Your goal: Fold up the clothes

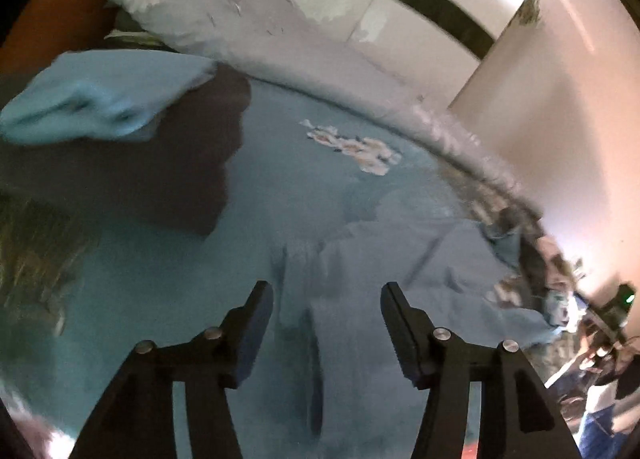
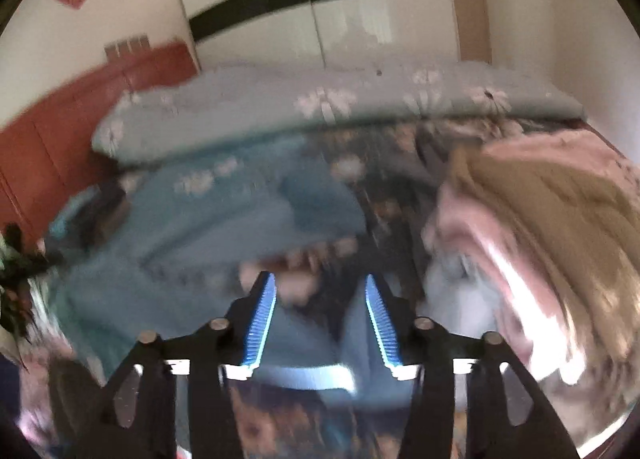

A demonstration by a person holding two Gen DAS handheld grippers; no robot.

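Bed [image 1: 260, 147] with blue-green floral sheet, serving as work surface. Left gripper [image 1: 327, 291]: black fingers [image 1: 256, 315] standing moderately apart, nothing pressed between the pads; below the gap lies a pale blue garment [image 1: 400, 259], spread flat toward the bed's right edge, its creases and a dark fold line visible between the fingers. A second, brighter blue cloth [image 1: 92, 99], bunched, near the bed's far left corner, partly over a dark garment [image 1: 192, 163] lying flat beside it. Floral pillow [image 1: 172, 7] and grey quilt [image 1: 304, 59] along the far edge, against a red-brown headboard [image 2: 60, 127]. Right gripper [image 2: 321, 287]: fingers with blue ribbed pads [image 2: 262, 323] likewise parted, no cloth clamped; blue fabric [image 2: 200, 227] lies under and beyond them, heavily blurred, so contact cannot be told. A tan and pink heap of clothes [image 2: 552, 219] at the bed's right side. White wardrobe [image 2: 320, 19] with a dark band behind the bed.
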